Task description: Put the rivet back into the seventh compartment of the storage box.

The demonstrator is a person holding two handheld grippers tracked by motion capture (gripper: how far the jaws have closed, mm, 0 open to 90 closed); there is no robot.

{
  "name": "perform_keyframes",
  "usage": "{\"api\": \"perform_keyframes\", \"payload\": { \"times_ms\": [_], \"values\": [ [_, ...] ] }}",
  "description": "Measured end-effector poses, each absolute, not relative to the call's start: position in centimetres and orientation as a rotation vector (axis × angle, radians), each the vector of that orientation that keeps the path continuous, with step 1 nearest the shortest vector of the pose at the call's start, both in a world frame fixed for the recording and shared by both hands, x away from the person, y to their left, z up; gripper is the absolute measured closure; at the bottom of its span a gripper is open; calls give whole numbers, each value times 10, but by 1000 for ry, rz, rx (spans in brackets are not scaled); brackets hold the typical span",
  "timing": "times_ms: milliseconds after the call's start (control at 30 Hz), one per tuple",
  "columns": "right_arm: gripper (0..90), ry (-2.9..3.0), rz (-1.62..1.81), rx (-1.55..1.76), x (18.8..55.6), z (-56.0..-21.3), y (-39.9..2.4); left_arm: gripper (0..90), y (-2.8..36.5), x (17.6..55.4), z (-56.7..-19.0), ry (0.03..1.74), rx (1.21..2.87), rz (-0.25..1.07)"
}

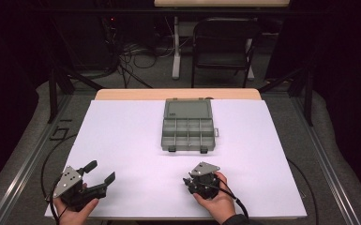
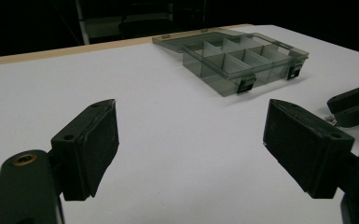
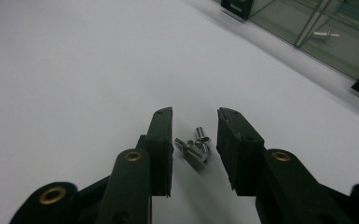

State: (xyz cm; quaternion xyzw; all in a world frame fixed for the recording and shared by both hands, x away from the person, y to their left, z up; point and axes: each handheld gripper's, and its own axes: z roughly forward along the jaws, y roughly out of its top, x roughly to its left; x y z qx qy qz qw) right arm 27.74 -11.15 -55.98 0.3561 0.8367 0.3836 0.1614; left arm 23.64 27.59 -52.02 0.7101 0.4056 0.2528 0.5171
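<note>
Right tool (image 3: 195, 140) around unmarked screws (image 3: 196, 145), gaps remaining

The organizer box (image 3: 317, 28) is cut off by the frame's edge.

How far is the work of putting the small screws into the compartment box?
Done: the box lies open, and one screw is inside a compartment. In hand: the right gripper brackets two loose screws on the table, jaws not yet touching. Left: grip and carry them over. The left gripper waits open.
</note>
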Motion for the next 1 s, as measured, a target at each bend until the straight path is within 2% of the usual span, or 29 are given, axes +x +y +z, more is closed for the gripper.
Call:
{"api": "perform_keyframes", "payload": {
  "times_ms": [267, 500, 800, 900, 933, 1000],
  "values": [
    [692, 2395, 1053, 1011, 278, -563, -110, 180, 276, 236, -520, 973, 1706, 607],
    [775, 2404, 1049, 1006, 278, -563, -111, 180, 276, 236, -520, 970, 1704, 612],
    [780, 2398, 1080, 1014, 279, -564, -114, 180, 276, 236, -520, 970, 1702, 610],
    [718, 2391, 1062, 1024, 278, -563, -117, 180, 276, 236, -520, 971, 1701, 610],
    [755, 2398, 1062, 1038, 279, -563, -119, 180, 276, 236, -520, 971, 1702, 611],
    [771, 2393, 1065, 1043, 279, -562, -120, 180, 276, 236, -520, 970, 1702, 611]
  ]
}}
